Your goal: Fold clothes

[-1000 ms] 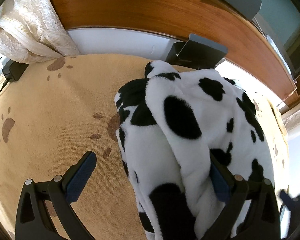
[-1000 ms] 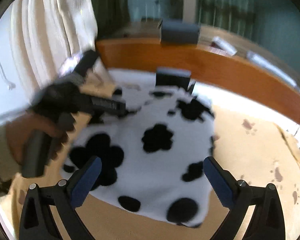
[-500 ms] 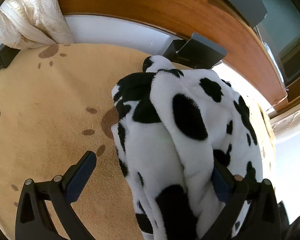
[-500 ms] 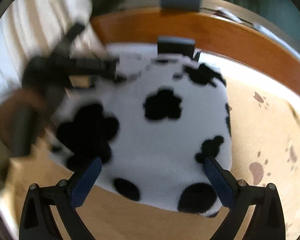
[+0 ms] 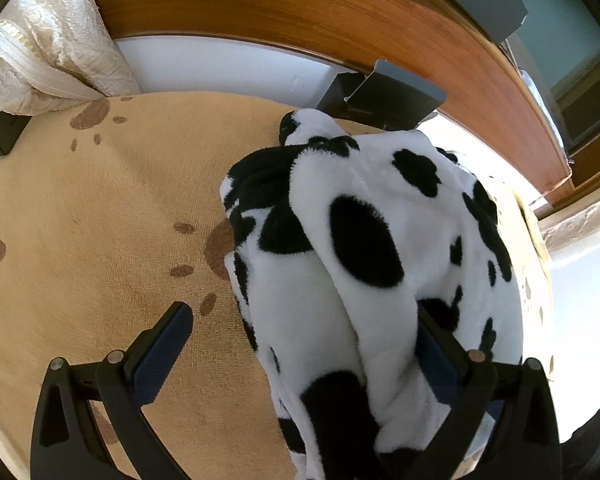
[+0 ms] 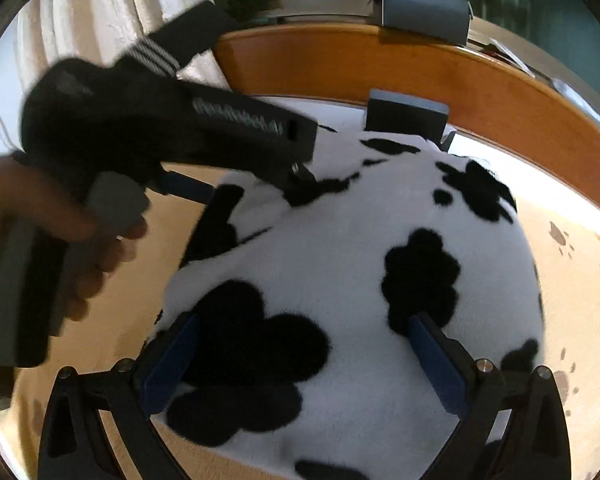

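Looking from the left wrist, the left tongs (image 5: 300,352) gape wide, the fleece (image 5: 364,264) bunched lower right against one finger on the blanket (image 5: 100,220); close on the fold before lifting. From the right wrist, the right tongs (image 6: 304,360) spread open over the fleece at centre frame; press flat, keeping edges aligned.

paw-print blanket (image 5: 100,208), wooden headboard (image 5: 300,20), pillow (image 5: 52,60)

left claw (image 5: 300,344) spread wide, right claw (image 6: 300,354) likewise
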`<state>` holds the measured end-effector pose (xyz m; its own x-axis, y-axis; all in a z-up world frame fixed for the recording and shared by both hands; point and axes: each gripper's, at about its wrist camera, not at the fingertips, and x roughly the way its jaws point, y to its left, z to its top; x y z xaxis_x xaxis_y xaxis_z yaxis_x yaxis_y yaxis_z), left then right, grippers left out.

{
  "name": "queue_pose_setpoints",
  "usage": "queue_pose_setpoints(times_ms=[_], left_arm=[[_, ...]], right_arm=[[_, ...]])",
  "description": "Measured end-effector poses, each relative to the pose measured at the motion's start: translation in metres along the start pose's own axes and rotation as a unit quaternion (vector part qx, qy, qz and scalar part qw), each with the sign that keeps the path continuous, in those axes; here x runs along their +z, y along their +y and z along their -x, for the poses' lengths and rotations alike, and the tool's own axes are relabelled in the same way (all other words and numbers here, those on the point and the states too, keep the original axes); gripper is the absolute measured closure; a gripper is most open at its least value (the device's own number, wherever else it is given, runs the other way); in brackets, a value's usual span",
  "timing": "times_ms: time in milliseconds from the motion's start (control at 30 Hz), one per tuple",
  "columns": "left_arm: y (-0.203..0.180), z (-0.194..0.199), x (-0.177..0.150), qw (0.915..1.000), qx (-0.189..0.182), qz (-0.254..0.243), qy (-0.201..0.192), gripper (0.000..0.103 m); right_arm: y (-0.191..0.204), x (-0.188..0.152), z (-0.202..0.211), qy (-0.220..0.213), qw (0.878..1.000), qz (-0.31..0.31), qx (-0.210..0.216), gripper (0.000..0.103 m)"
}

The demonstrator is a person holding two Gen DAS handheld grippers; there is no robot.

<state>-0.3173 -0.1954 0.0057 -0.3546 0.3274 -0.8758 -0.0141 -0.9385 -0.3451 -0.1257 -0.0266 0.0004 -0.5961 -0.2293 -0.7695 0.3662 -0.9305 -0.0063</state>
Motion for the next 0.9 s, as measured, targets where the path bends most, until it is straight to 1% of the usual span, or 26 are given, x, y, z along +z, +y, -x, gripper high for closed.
queue_pose_setpoints(times_ms=[200, 300, 367, 433, 467, 533, 633, 700, 767, 833, 900], left_arm=[[0.007, -0.007, 0.000, 0.9992, -0.023, 0.031, 0.007, 0.000], [0.007, -0.003, -0.001, 0.9989, -0.023, 0.040, 0.004, 0.000], [0.005, 0.000, -0.002, 0.9990, -0.021, 0.039, -0.001, 0.000], [0.004, 0.004, -0.001, 0.9990, -0.020, 0.041, -0.004, 0.000], [0.006, 0.007, -0.002, 0.9988, -0.022, 0.043, -0.006, 0.000], [0.010, 0.010, -0.002, 0.9981, -0.028, 0.053, -0.009, 0.000], [0.014, 0.010, 0.003, 0.9971, -0.035, 0.067, -0.007, 0.000], [0.017, 0.010, 0.004, 0.9965, -0.037, 0.074, -0.006, 0.000], [0.014, 0.012, 0.001, 0.9975, -0.026, 0.064, -0.011, 0.000], [0.009, 0.014, 0.001, 0.9983, -0.013, 0.053, -0.017, 0.000], [0.009, 0.016, -0.001, 0.9988, -0.006, 0.046, -0.017, 0.000]], right_arm=[[0.006, -0.002, -0.006, -0.007, 1.000, 0.010, -0.007, 0.000], [0.003, -0.004, -0.002, -0.008, 1.000, 0.011, -0.003, 0.000], [-0.001, -0.002, 0.002, 0.000, 1.000, 0.012, 0.008, 0.000], [-0.007, 0.002, 0.009, 0.012, 1.000, 0.011, 0.027, 0.000], [-0.010, 0.005, 0.016, 0.011, 0.999, 0.010, 0.036, 0.000], [-0.018, 0.007, 0.038, -0.013, 0.999, -0.005, 0.048, 0.000], [-0.036, 0.012, 0.060, -0.048, 0.997, -0.039, 0.038, 0.000], [-0.047, 0.018, 0.057, -0.046, 0.997, -0.059, 0.031, 0.000], [-0.055, 0.023, 0.049, -0.039, 0.996, -0.073, 0.025, 0.000], [-0.052, 0.028, 0.036, -0.030, 0.997, -0.064, 0.029, 0.000], [-0.042, 0.028, 0.022, -0.016, 0.998, -0.042, 0.033, 0.000]])
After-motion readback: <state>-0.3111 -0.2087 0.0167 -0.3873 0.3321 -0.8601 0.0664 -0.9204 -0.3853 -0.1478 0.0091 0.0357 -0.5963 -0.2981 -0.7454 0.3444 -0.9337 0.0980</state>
